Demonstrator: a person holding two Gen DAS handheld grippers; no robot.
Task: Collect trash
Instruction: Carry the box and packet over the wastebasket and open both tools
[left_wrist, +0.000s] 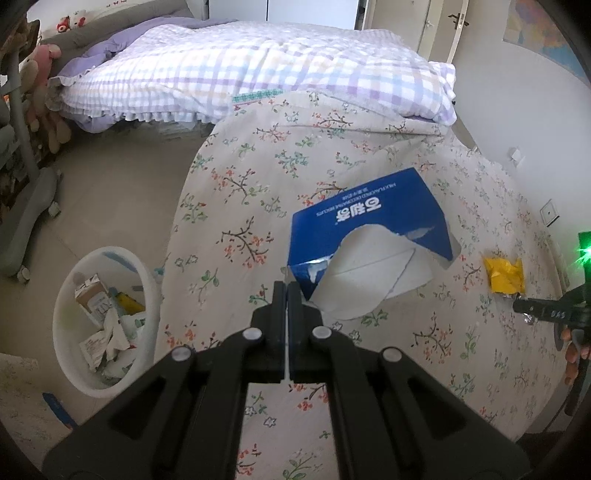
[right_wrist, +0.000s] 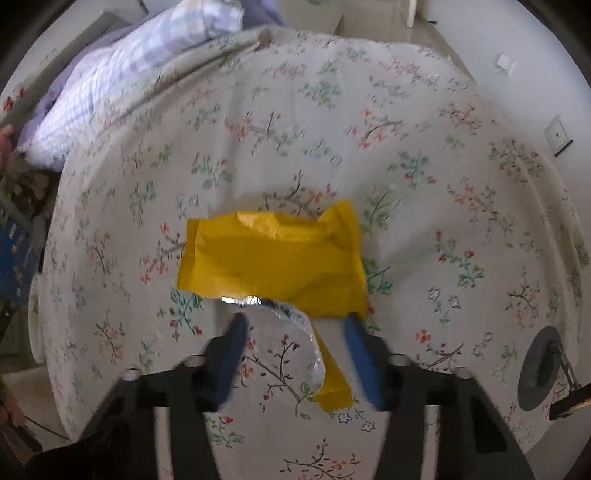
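Lying near the middle of the floral bedspread (left_wrist: 258, 192), the torn blue tissue box (left_wrist: 369, 229) has its long side running across the bed, ripped opening towards the left gripper (left_wrist: 286, 291), whose jaws are pressed together on its near corner. Bare cover lies all around it. The white bin (left_wrist: 147, 280) of rubbish stands on the floor by the bed's edge, seen only from the left. The right view shows the yellow wrapper (right_wrist: 273, 258) lying crosswise, torn foil edge nearest, between the spread-apart fingers of the right gripper (right_wrist: 295, 325).
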